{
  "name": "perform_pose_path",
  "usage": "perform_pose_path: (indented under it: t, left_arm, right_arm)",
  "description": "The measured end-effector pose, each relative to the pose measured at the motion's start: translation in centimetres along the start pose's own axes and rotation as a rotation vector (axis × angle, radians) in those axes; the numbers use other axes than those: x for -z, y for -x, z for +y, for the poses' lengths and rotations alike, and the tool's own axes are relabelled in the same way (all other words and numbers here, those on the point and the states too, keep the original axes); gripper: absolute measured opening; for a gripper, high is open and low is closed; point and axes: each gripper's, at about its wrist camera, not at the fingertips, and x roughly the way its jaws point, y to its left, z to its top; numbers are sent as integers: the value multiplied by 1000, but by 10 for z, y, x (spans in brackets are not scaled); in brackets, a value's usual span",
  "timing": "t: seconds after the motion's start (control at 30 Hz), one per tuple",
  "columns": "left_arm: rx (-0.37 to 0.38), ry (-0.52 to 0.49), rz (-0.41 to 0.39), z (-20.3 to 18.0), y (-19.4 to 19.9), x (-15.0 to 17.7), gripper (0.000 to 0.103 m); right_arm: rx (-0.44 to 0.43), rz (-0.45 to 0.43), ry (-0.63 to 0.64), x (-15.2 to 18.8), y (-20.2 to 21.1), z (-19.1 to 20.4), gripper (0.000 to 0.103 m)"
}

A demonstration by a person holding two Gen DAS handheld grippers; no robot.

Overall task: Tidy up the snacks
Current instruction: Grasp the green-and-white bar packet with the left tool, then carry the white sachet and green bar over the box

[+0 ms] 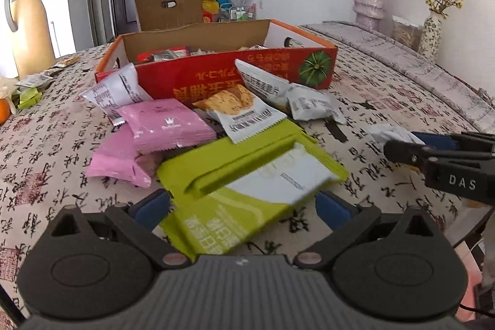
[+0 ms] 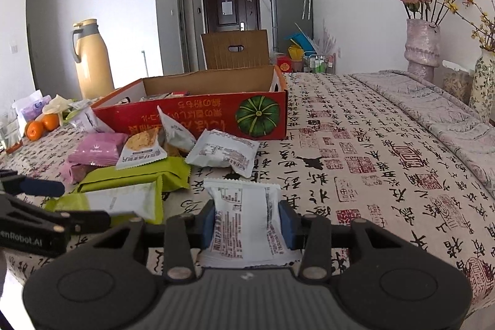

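Observation:
A red cardboard box [image 1: 216,79] [image 2: 191,113], open on top with snacks inside, stands on the patterned tablecloth. In front of it lies a heap of packets: pink ones [image 1: 167,122], white ones [image 1: 312,105] and a green one [image 1: 247,156]. My left gripper [image 1: 243,204] [image 2: 83,203] is shut on a green-and-white snack packet [image 1: 235,212] [image 2: 117,203], whose edges meet both blue pads. To the right of the heap, my right gripper [image 2: 247,225] [image 1: 402,143] is shut on a white printed packet [image 2: 247,215] [image 1: 389,133], just above the cloth.
A yellow thermos jug [image 1: 27,27] and oranges [image 2: 40,126] stand at the far left. Two flower vases [image 2: 422,48] are at the back right beside a folded grey cloth [image 2: 433,113]. The table's right edge [image 1: 482,225] runs close to the right gripper.

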Motion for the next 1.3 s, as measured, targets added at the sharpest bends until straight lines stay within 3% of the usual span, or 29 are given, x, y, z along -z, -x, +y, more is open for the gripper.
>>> perform_pose_path:
  t: [0.03, 0.2, 0.3, 0.57, 0.67, 0.77, 1.3]
  left_arm:
    - [6, 0, 4, -1, 1, 0, 99]
    - [42, -2, 48, -10, 0, 2, 66]
    - [52, -14, 54, -19, 2, 2, 56]
    - [42, -49, 53, -37, -3, -4, 64]
    - [38, -50, 67, -39, -8, -3, 46]
    - [46, -48, 62, -40, -6, -2, 39]
    - [14, -26, -27, -40, 16, -18, 38]
  right_arm:
    - [-1, -2, -2, 1, 1, -1, 41]
    - [-12, -13, -12, 4, 8, -3, 42]
    - [-15, -21, -18, 6, 12, -6, 42]
    - [-8, -33, -46, 11, 22, -18, 42]
    - [-7, -35, -53, 12, 24, -21, 42]
    - [-11, -32, -57, 13, 24, -22, 42]
    - [-39, -46, -33, 6, 25, -9, 42]
